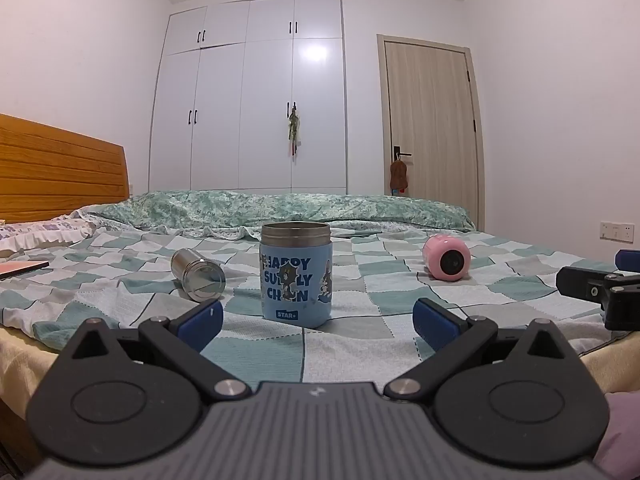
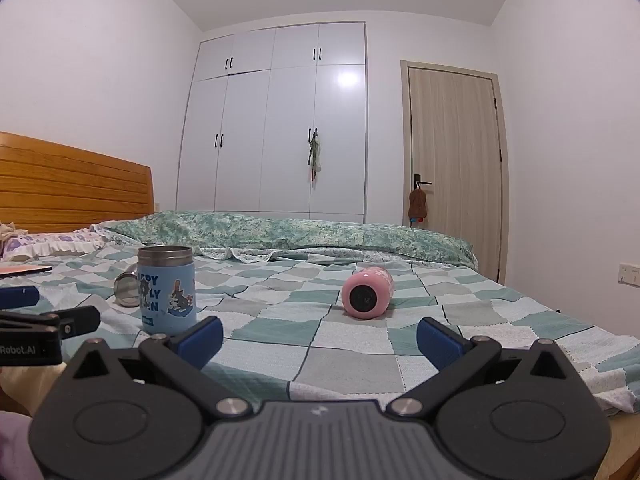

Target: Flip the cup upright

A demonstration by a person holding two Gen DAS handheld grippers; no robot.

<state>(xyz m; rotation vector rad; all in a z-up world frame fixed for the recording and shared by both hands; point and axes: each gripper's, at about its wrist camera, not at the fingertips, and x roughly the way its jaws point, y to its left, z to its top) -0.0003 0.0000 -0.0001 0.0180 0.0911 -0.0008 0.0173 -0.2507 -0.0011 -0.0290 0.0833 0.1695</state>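
A blue cartoon-print cup point(image 1: 296, 274) stands upright on the checked bedspread, steel rim up; it also shows in the right wrist view point(image 2: 167, 290). A steel cup point(image 1: 198, 275) lies on its side left of it, partly hidden behind the blue cup in the right wrist view point(image 2: 126, 290). A pink cup point(image 1: 447, 258) lies on its side to the right, its base toward me point(image 2: 367, 293). My left gripper point(image 1: 318, 320) is open and empty just before the blue cup. My right gripper point(image 2: 320, 338) is open and empty, short of the pink cup.
The bed point(image 1: 380, 308) has a rolled green quilt point(image 1: 280, 208) across the far side, pillows point(image 1: 36, 230) and a wooden headboard point(image 1: 60, 172) at left. A flat book point(image 1: 22, 268) lies at left. A wardrobe point(image 1: 256, 100) and door point(image 1: 432, 120) stand behind.
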